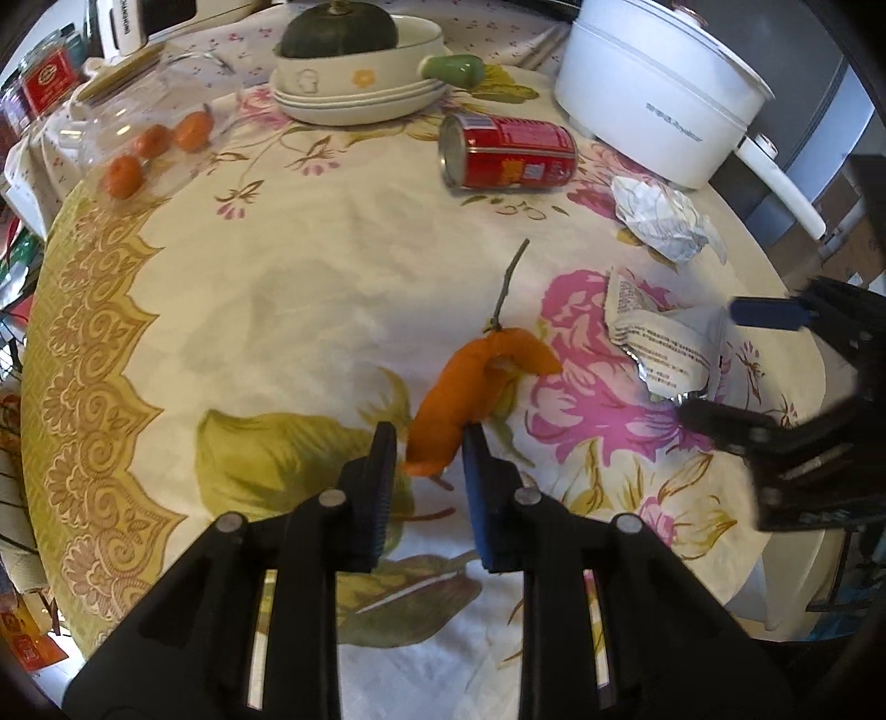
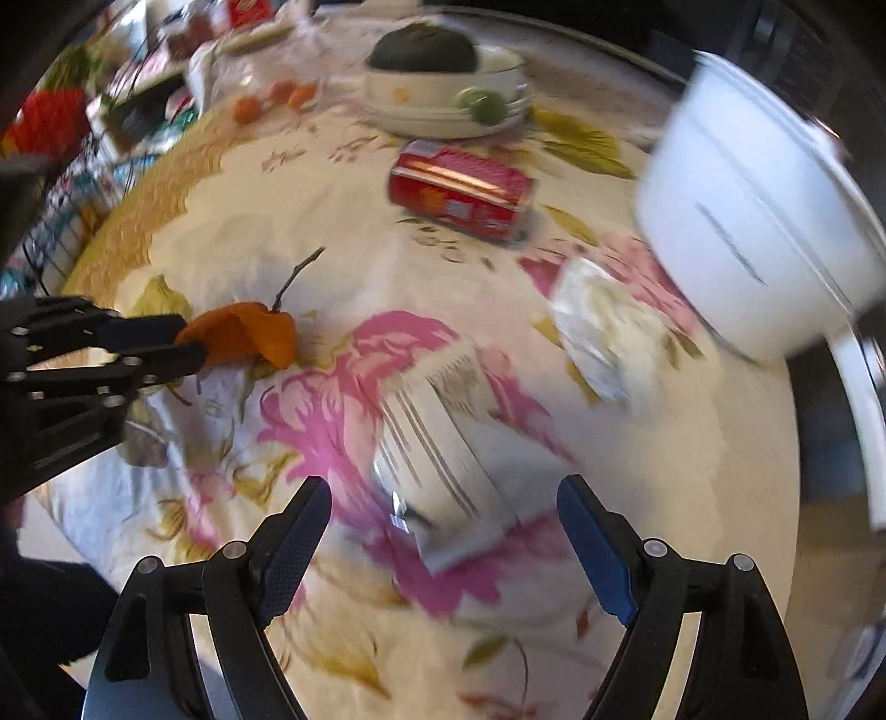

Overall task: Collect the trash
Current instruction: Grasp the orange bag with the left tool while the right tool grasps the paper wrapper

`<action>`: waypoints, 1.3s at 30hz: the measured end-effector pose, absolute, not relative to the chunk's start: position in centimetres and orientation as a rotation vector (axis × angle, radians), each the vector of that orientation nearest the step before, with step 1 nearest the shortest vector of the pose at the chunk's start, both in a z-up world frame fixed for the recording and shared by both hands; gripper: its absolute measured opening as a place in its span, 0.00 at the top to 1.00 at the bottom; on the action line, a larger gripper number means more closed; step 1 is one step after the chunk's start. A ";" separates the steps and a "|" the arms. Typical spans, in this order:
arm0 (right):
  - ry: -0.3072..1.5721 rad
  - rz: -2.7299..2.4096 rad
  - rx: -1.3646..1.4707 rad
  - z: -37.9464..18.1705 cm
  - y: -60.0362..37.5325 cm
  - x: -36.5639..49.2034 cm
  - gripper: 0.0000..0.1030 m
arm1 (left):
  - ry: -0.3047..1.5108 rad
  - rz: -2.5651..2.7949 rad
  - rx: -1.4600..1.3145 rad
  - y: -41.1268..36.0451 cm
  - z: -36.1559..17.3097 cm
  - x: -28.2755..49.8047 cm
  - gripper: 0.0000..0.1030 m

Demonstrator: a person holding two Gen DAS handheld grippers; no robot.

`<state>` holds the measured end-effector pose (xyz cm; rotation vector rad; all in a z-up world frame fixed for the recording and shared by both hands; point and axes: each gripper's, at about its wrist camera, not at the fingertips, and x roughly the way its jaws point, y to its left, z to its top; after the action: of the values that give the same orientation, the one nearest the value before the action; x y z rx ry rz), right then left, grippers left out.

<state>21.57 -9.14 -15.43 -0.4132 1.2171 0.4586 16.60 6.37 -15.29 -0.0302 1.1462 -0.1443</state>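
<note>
Left gripper (image 1: 429,443) pinches the orange peel (image 1: 470,387) near table centre. Right gripper (image 2: 443,531), jaws wide and empty, hovers over the printed wrapper (image 2: 443,443) to the right. Next, judging: lower, close on wrapper; can (image 1: 506,150) and crumpled paper (image 1: 664,216) remain far right.

Glossy metal can (image 1: 506,150), crumpled paper (image 1: 664,219)

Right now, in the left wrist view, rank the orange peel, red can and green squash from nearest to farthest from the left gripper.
1. Orange peel: clamped in the left gripper.
2. Red can: on its side, mid-table, up and right.
3. Green squash: in the bowl at the far edge.
</note>
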 end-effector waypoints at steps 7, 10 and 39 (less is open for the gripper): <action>1.280 0.471 -0.455 -18.2 -8.1 24.1 0.17 | 1.174 -0.177 -0.088 7.3 -16.1 17.0 0.75; 1.288 0.493 -0.403 -18.8 -8.5 24.7 0.16 | 1.169 -0.194 -0.100 7.0 -16.3 17.3 0.74; 1.333 0.390 -0.251 -17.9 -18.6 20.1 0.52 | 1.182 -0.248 -0.040 2.5 -17.2 19.5 0.76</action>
<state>20.07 -18.56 -17.88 -0.2512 1.3331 0.3895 19.49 2.49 -17.21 -0.0404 1.1822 -0.2480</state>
